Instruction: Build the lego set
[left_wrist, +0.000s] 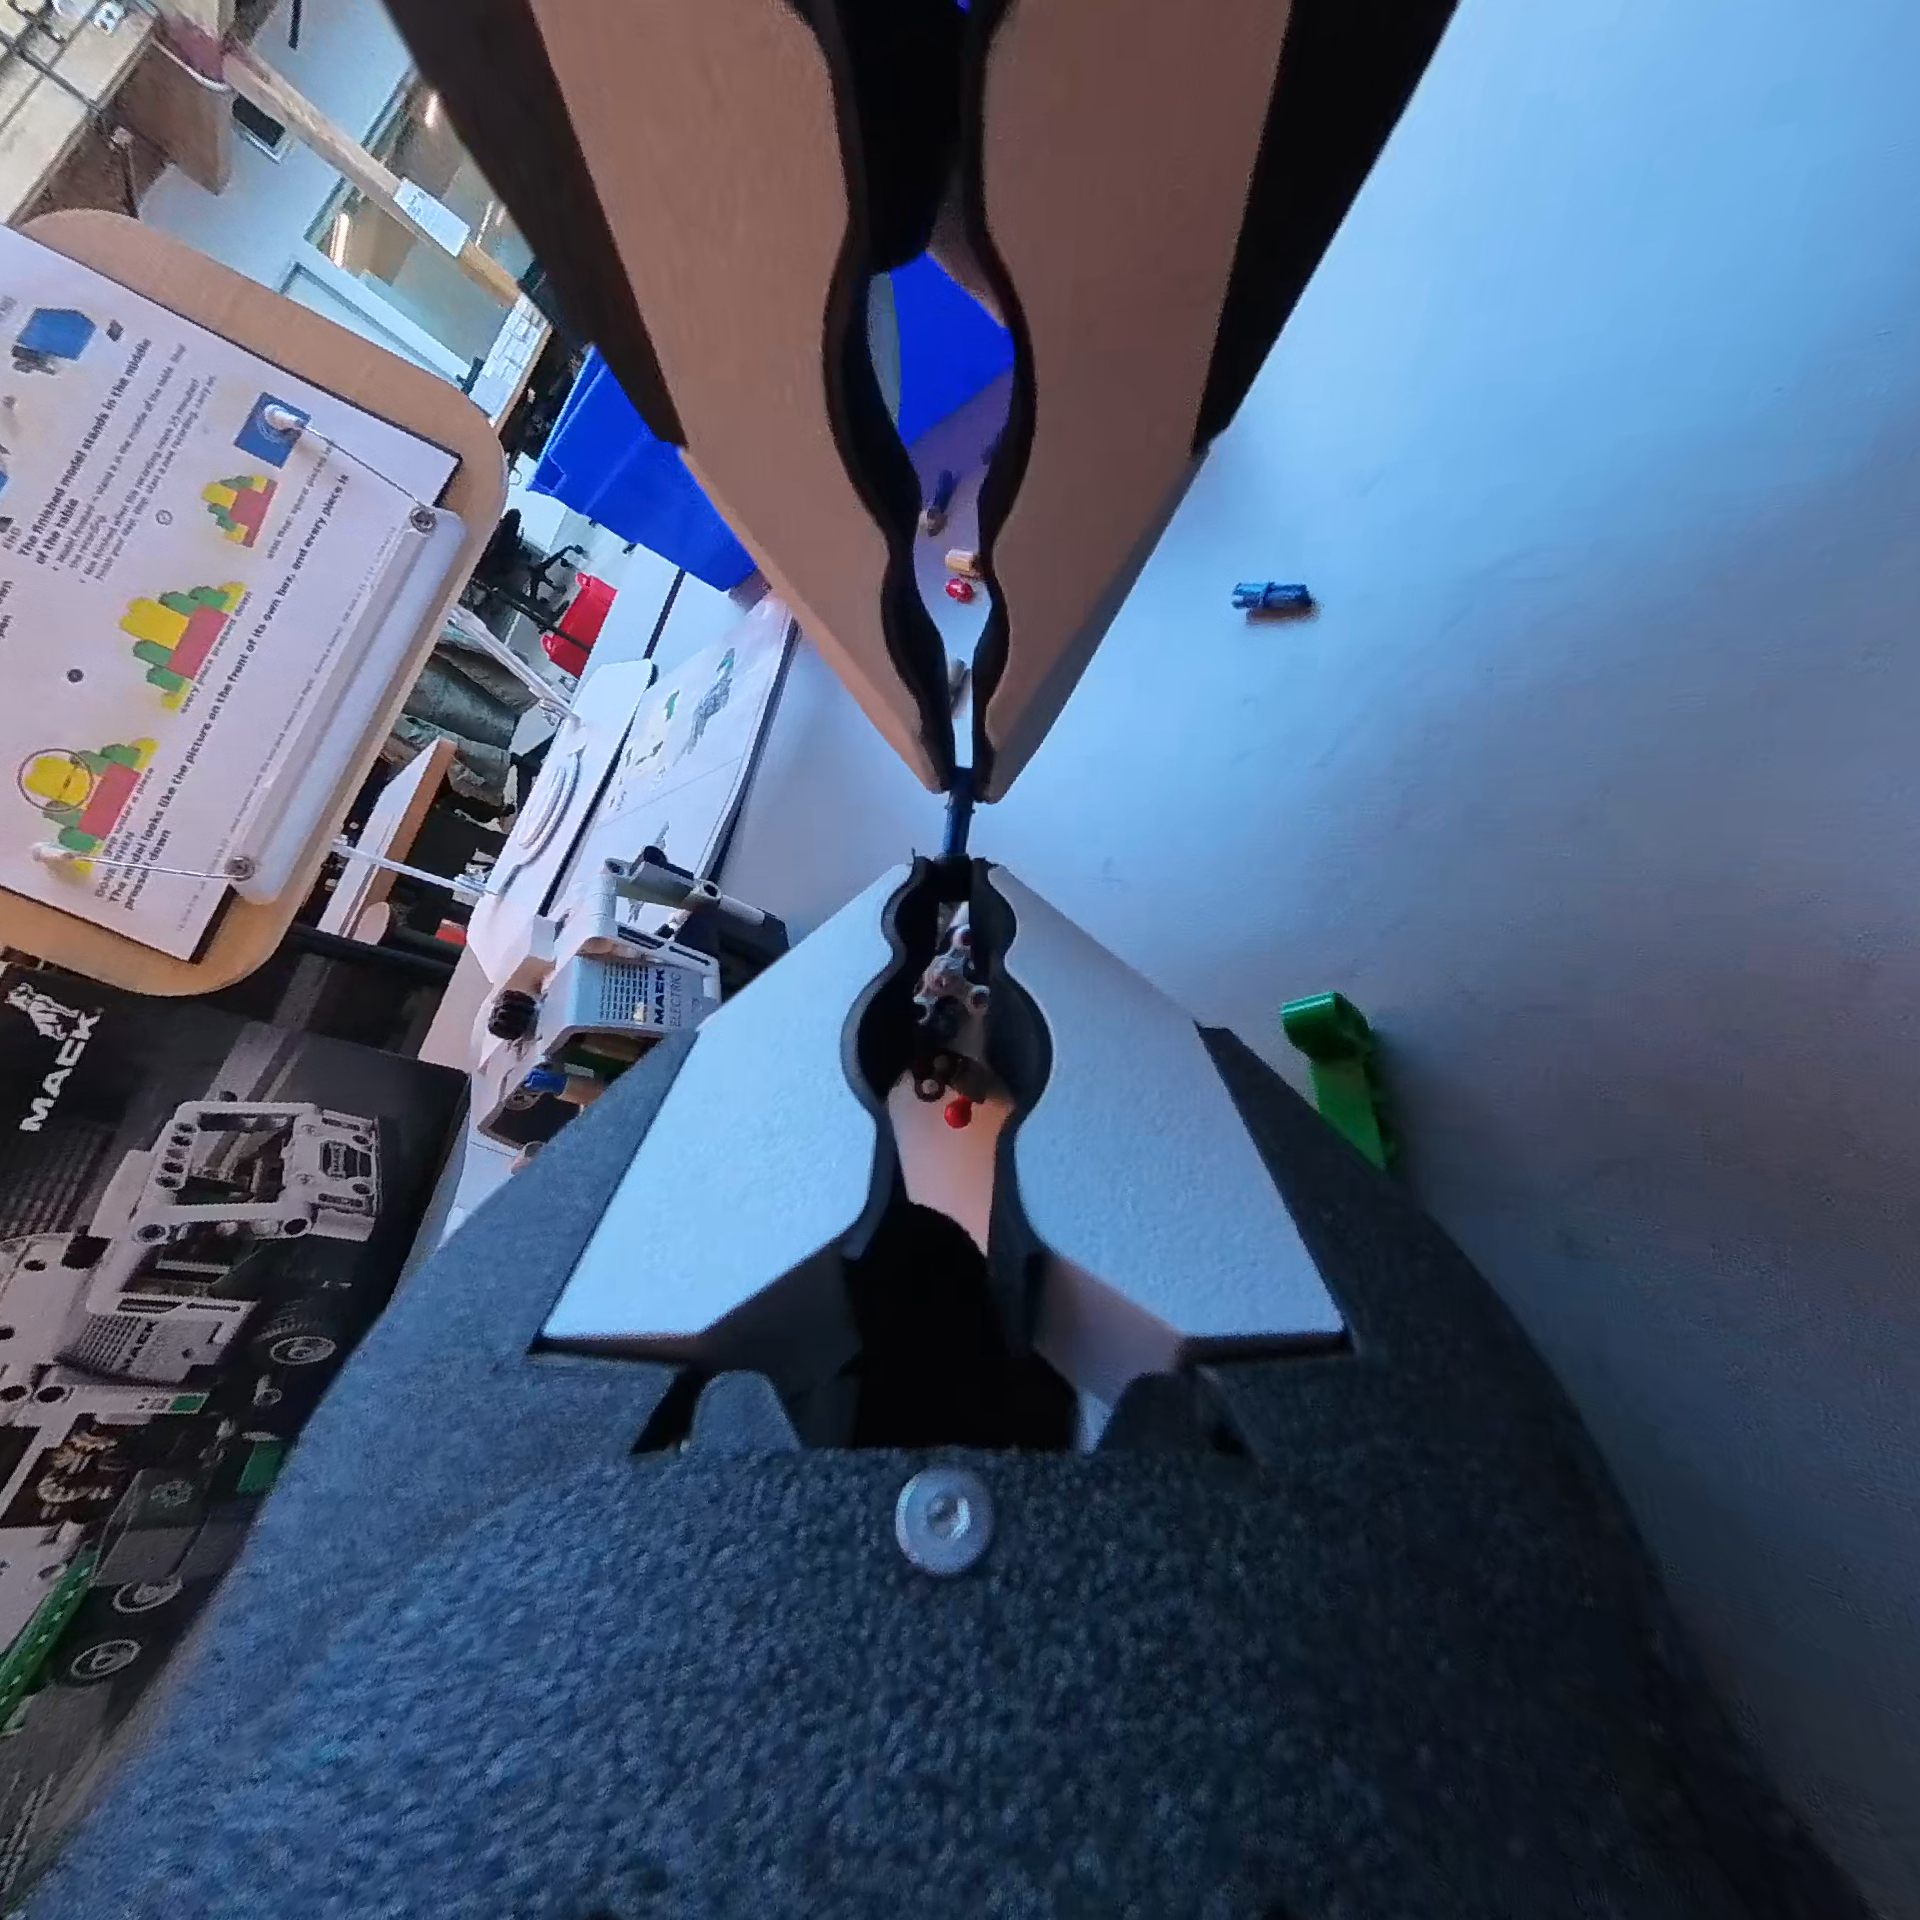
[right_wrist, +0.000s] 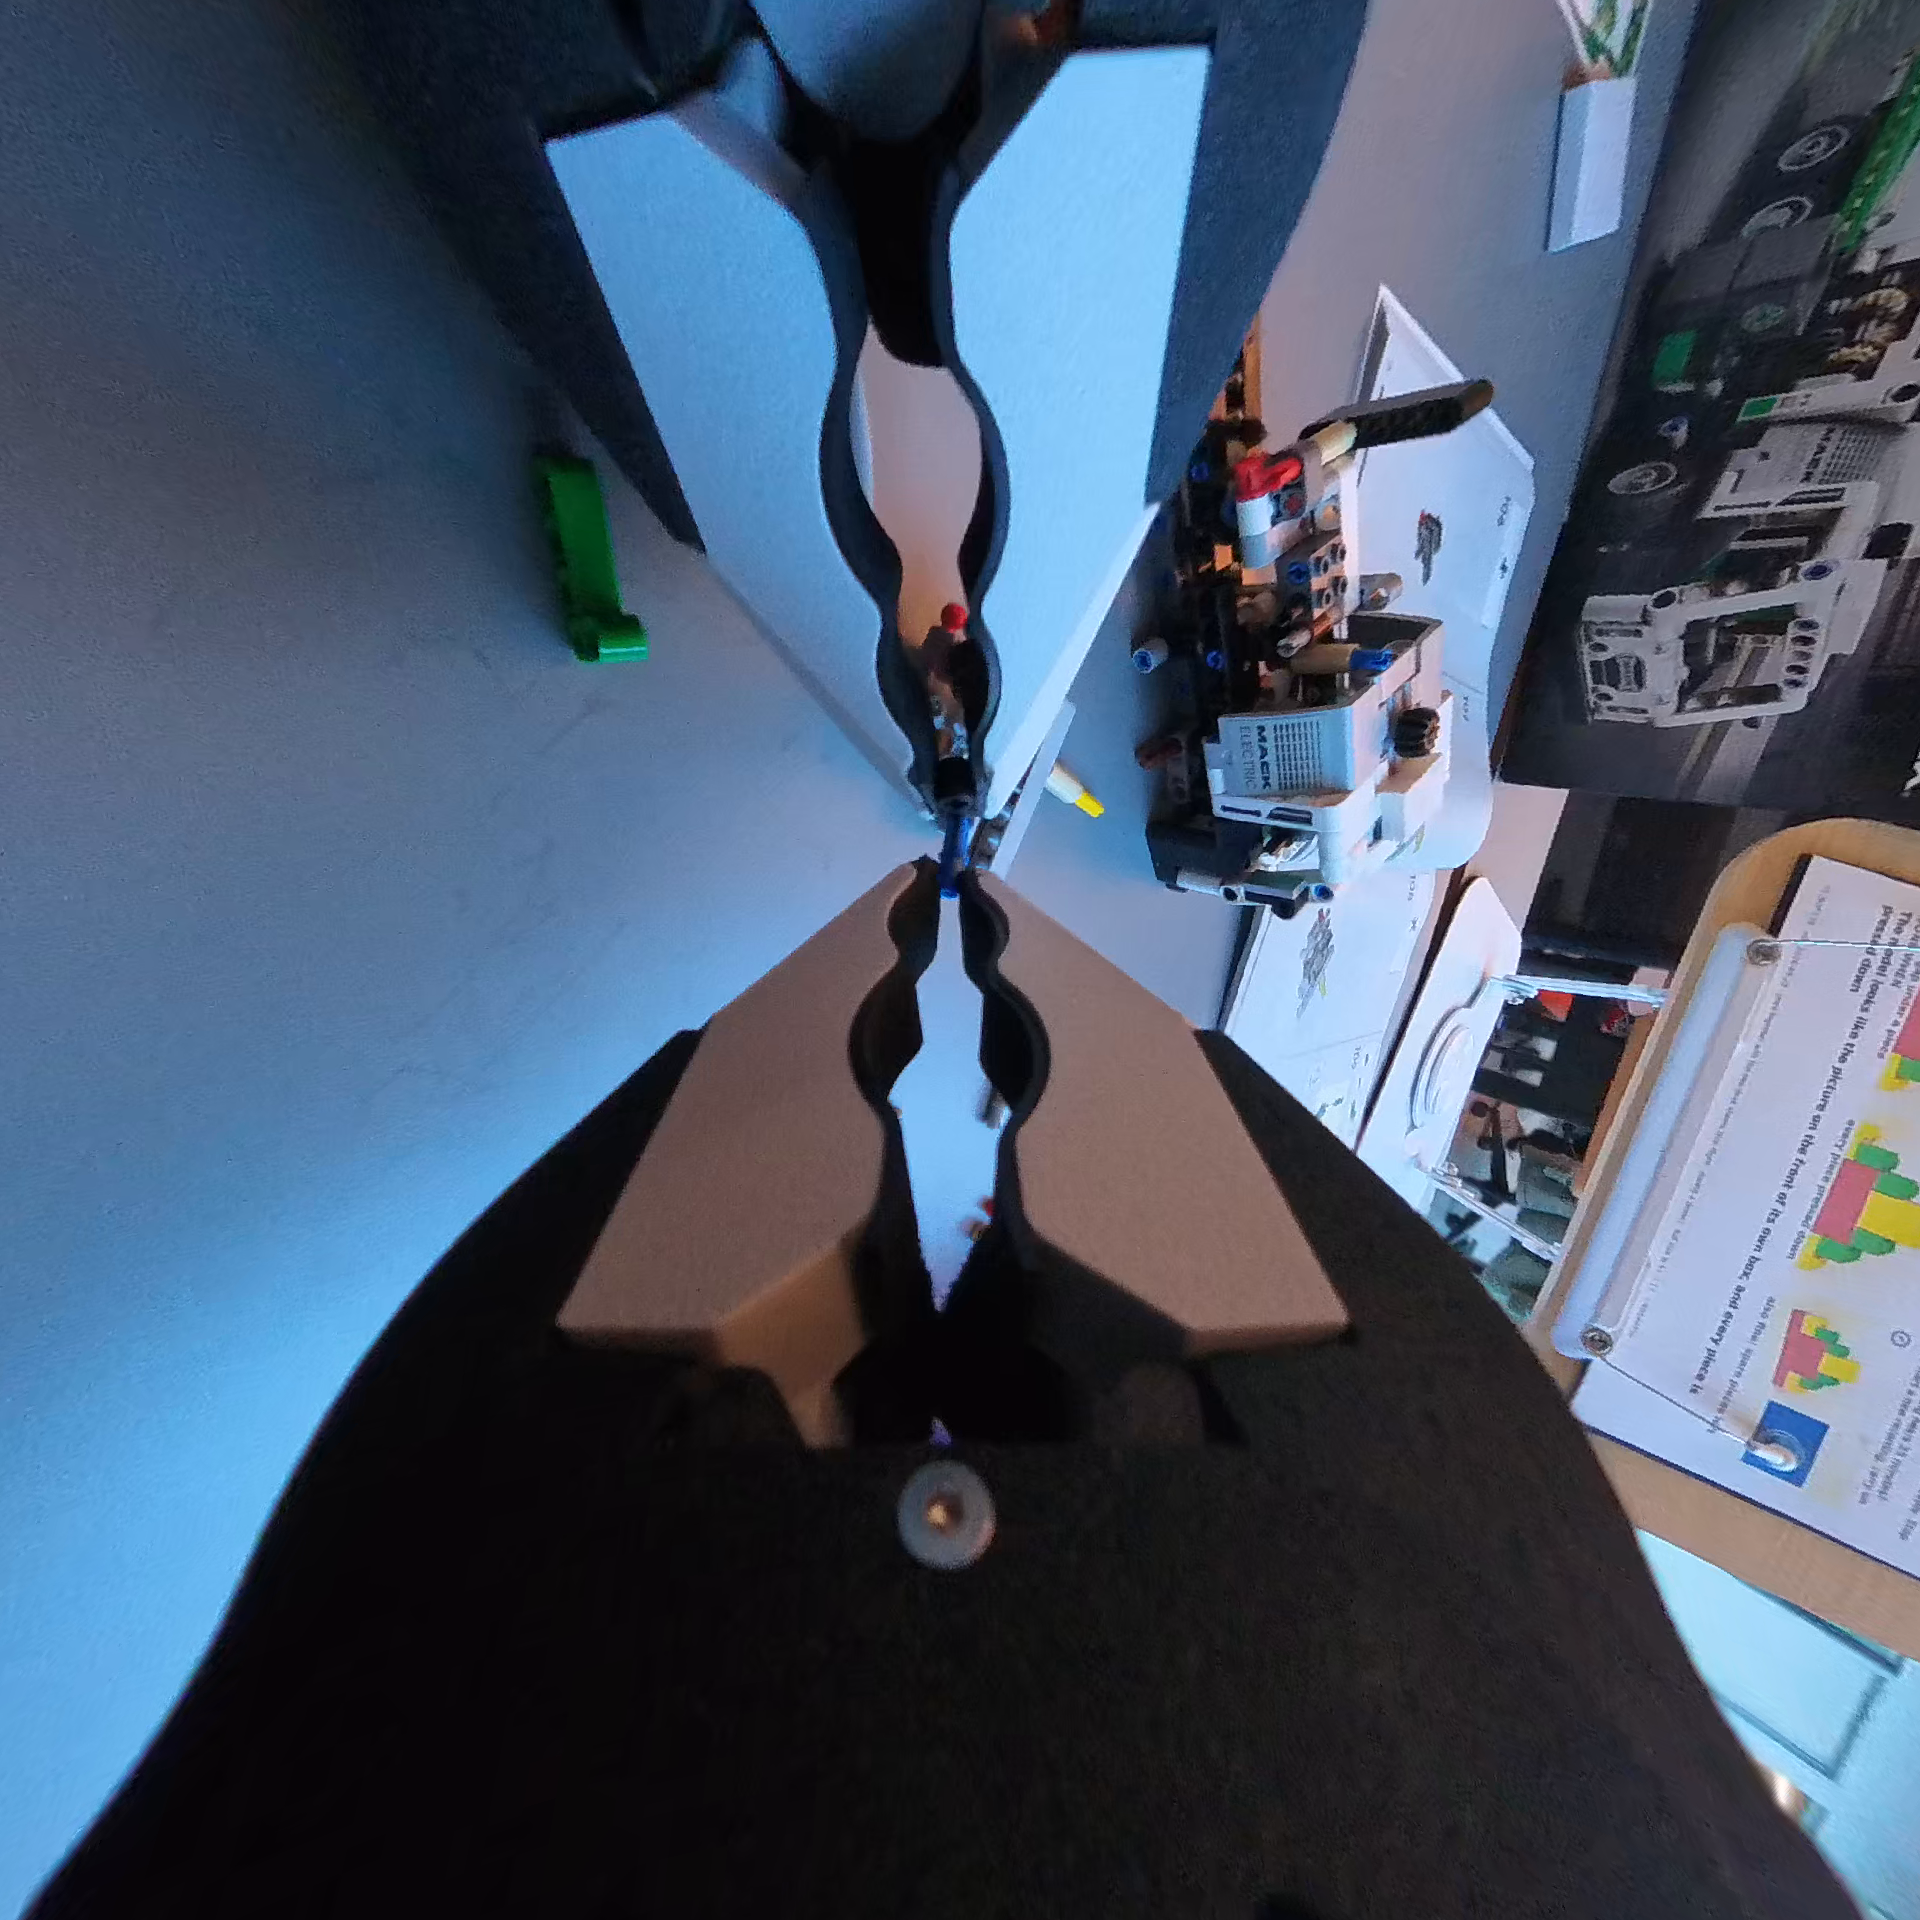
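Left wrist view: thin dark-blue lego axle (left_wrist: 957, 821) spans tip to tip — left gripper (left_wrist: 951, 868) and right gripper (left_wrist: 966, 784) both pinching its ends, long axis along the fingers

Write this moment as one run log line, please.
left gripper: shut on blue pin | right gripper: shut on blue pin, tip to tip | green piece: lying on table
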